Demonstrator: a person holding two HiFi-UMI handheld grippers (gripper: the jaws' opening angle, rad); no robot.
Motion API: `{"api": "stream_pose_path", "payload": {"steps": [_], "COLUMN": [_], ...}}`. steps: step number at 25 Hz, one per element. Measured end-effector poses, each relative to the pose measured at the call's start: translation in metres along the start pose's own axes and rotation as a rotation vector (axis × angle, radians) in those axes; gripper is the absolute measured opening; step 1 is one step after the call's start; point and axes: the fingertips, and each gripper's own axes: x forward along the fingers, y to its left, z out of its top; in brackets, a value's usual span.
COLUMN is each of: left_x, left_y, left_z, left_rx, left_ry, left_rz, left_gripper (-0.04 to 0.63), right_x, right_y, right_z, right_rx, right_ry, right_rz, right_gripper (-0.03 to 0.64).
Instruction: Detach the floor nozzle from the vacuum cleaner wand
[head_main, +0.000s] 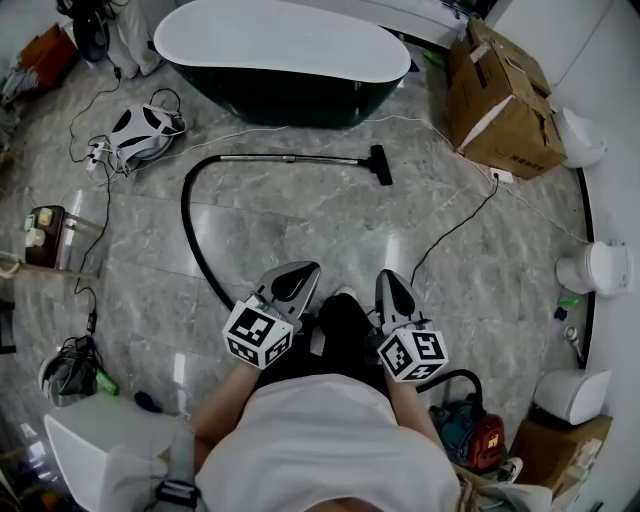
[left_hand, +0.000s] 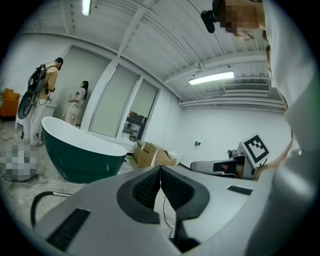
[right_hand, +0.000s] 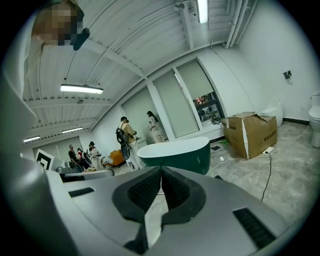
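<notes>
Nozzle (head_main: 381, 165) attached to wand (head_main: 290, 158) on floor, well apart from left gripper (head_main: 308, 268), right gripper (head_main: 387, 275); jaws closed together, empty. Detaching not begun.

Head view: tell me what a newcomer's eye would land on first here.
The dark green bathtub with its white rim fills the top centre. In front of it on the marble floor lies the vacuum wand, black floor nozzle at its right end, black hose curling from its left end toward the person. At bottom centre the left gripper and right gripper sit side by side, fingers shut on nothing.
</notes>
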Motion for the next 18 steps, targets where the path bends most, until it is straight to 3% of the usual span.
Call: {"api": "stream_pose_path", "payload": {"steps": [8,18], "left_x": [0.029,0.123], "left_y": [0.012,0.026], "left_z": [0.002,0.028], "left_rx": [-0.01,-0.012], "left_ry": [0.015,0.005], "left_rz": [0.014,0.046], "left_gripper": [0.011,0.011], "right_x": [0.03,0.085], "right_y": [-0.025,-0.098], "right_z": [0.012,0.06], "right_rx": [-0.002,-0.012], "right_ry": [0.024,0.034], "right_rz": [-0.001,0.033], "right_gripper": [0.015,0.015]}}
